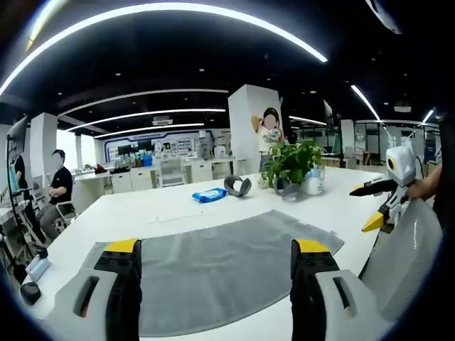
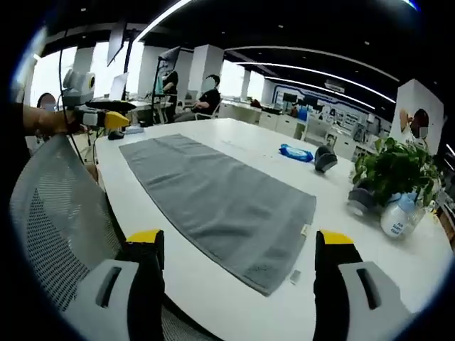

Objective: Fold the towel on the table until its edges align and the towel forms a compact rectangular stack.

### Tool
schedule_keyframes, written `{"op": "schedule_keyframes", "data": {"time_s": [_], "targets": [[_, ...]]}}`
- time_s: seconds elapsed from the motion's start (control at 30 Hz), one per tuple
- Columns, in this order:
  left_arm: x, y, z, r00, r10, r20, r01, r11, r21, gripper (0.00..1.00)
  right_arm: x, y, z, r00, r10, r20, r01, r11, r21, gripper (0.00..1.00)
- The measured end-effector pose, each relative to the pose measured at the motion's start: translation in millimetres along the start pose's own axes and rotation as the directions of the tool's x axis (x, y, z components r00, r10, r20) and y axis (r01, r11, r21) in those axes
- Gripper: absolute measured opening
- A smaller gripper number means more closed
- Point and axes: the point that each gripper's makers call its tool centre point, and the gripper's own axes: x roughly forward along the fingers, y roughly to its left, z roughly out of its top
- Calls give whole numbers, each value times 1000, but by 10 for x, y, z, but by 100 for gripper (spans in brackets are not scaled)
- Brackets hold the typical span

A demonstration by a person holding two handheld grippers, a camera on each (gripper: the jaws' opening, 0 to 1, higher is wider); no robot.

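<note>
A grey towel (image 1: 220, 266) lies flat and unfolded on the white table (image 1: 163, 209). In the left gripper view, my left gripper (image 1: 217, 247) hovers over the towel's near edge, jaws wide apart with nothing between them. My right gripper (image 1: 370, 204) shows at the table's right side, held by a hand. In the right gripper view the towel (image 2: 213, 195) stretches away lengthwise, a small label at its near corner. My right gripper (image 2: 239, 238) is open just off that near end. My left gripper (image 2: 106, 117) is at the far end, above the table's edge.
A potted plant (image 1: 295, 163), a blue wipes pack (image 1: 208, 195) and a grey rounded object (image 1: 238, 186) sit beyond the towel. A mesh chair back (image 2: 57, 220) stands against the table's side. A person (image 1: 57, 188) sits in the background office.
</note>
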Motion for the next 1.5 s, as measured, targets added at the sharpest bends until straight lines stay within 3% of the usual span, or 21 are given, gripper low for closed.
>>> {"op": "schedule_keyframes", "data": {"time_s": [0.57, 1.5], "targets": [[52, -145, 6, 998, -51, -37, 51, 999, 10, 87, -36, -125, -32, 998, -61, -10, 62, 997, 36, 85], [52, -45, -123, 998, -33, -60, 35, 999, 25, 87, -10, -70, -84, 999, -33, -43, 34, 999, 15, 82]]}}
